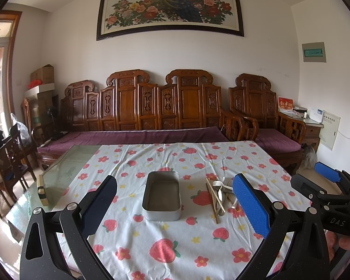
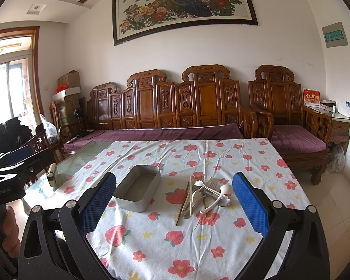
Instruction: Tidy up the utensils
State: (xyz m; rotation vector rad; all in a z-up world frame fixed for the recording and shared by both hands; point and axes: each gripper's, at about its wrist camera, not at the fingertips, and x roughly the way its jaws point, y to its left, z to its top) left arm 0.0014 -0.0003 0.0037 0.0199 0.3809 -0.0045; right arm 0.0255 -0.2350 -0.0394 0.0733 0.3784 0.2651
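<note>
On the strawberry-print tablecloth an empty metal tin was seen, its long axis running away from the cameras; just right lay the utensil pile, chopsticks likewise lengthwise. Both the left gripper and right gripper were held wide apart, empty. One piece would best be pinched across its handle, then laid along the tin

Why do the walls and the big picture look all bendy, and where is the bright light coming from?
Left wrist view: the fisheye lens bows the peacock painting and darkens the corners. Right wrist view: daylight blazes white through the glass door on the left, while the utensil pile and metal tin stay sharp.
</note>
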